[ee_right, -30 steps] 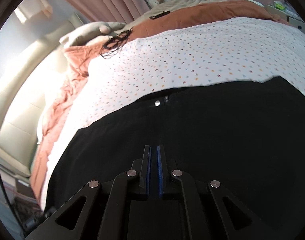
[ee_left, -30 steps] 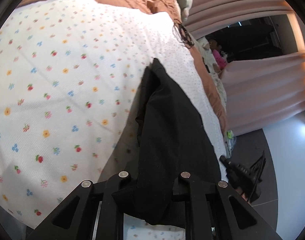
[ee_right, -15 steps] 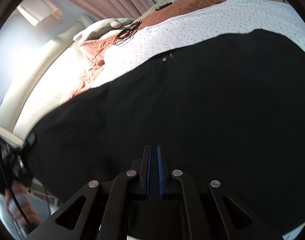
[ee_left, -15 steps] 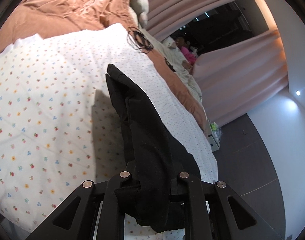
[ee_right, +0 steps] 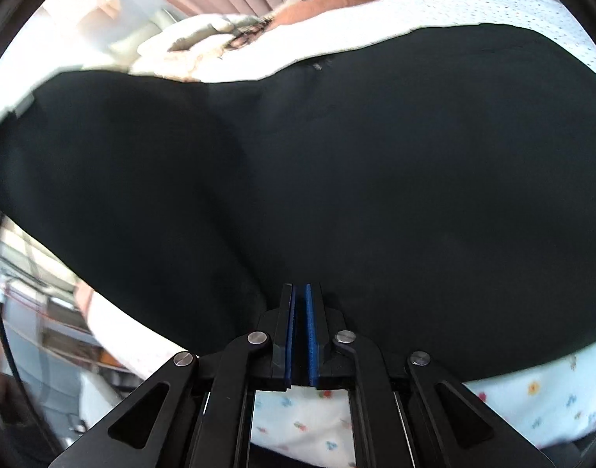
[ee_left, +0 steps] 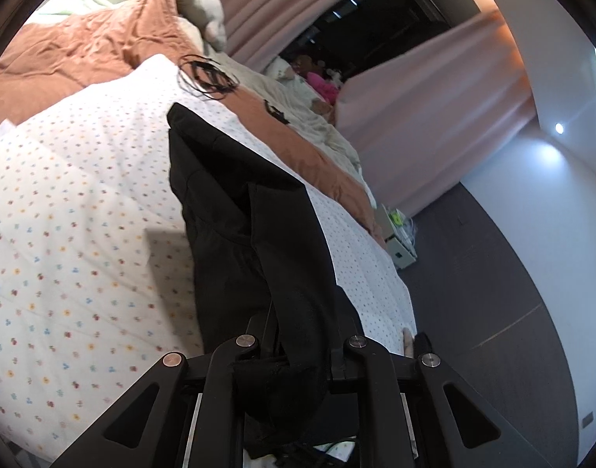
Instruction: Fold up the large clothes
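A: Black garment (ee_left: pixel 235 210), large and dark, lies stretched across the flowered bedspread (ee_left: pixel 75 202), with one end gathered up off the bed. Why is it bunched like that?

B: Because the left gripper (ee_left: pixel 298 347) has it. A thick fold of the cloth is pinched between its jaws and hangs over them, so that end rises from the bed while the rest trails away toward the brown blanket (ee_left: pixel 75 46). Holding one end up would let the person carry it over the part that lies flat.

A: And the right gripper (ee_right: pixel 299 335)?

B: Its blue pads (ee_right: pixel 290 335) are drawn nearly together. The garment's near edge runs right at the fingertips, but whether cloth is caught between the pads cannot be told; the narrow slit between them shows only the printed bedspread behind. It sits low over the broad flat stretch of black fabric (ee_right: pixel 337 156), likely to pin or steady that side.

A: So how far along is the fold?

B: Early, by the look of it. Most of the garment is spread in a single wide sheet. The bundle of black cord (ee_left: pixel 208 74) near the pillows is well apart and should not interfere.
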`<state>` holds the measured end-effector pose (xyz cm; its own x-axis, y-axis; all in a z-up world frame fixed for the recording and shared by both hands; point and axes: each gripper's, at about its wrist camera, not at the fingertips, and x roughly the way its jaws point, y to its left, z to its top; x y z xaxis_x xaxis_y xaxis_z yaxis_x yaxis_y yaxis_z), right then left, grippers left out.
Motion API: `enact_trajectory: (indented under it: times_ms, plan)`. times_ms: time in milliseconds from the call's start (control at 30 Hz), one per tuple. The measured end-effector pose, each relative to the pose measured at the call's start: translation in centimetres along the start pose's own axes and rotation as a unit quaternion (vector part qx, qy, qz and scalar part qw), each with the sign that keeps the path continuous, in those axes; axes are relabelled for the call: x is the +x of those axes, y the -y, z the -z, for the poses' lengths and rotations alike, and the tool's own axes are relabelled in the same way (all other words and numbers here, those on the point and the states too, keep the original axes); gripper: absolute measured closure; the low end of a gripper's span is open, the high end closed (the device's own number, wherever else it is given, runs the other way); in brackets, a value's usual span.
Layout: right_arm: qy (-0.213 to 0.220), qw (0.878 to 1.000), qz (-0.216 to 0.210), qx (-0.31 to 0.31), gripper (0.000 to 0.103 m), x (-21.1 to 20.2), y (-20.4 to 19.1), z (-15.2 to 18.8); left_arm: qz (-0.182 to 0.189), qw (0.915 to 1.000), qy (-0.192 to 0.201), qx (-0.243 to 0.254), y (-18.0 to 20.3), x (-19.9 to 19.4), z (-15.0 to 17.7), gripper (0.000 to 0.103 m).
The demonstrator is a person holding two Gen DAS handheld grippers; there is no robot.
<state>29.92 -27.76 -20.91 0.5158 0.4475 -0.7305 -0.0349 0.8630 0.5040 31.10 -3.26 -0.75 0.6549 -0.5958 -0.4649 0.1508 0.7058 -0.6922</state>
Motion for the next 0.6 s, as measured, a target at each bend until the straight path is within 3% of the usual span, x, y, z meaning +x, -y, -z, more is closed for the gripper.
enact_trajectory:
  times_ms: [133,267,300,367,433,600]
  plan:
    - [-0.023,0.999,-0.016,0.028,0.103,0.8,1.1,-0.7,0.005,0.9995,-0.013,0.027,3.1,1.8,0.4,0.088]
    - [-0.007,0.997,-0.061,0.043,0.101,-1.8,2.2,-0.6,0.007,0.9985,-0.028,0.046,5.7,3.8,0.2,0.088]
    - [0.002,0.997,-0.062,0.044,0.099,-2.6,2.6,-0.7,0.006,0.9982,-0.032,0.051,6.3,4.3,0.2,0.088]
    - [0.023,0.998,-0.048,0.043,0.081,-4.4,3.3,-0.6,0.003,0.9973,-0.04,0.062,7.6,5.4,0.3,0.088]
    - [0.047,0.996,-0.054,0.05,0.071,-6.3,4.2,-0.8,0.002,0.9961,-0.051,0.072,8.7,6.8,0.6,0.088]
    - [0.097,0.99,-0.052,0.083,0.071,-11.1,8.4,-1.3,-0.007,0.9922,-0.082,0.093,11.3,10.5,2.1,0.088]
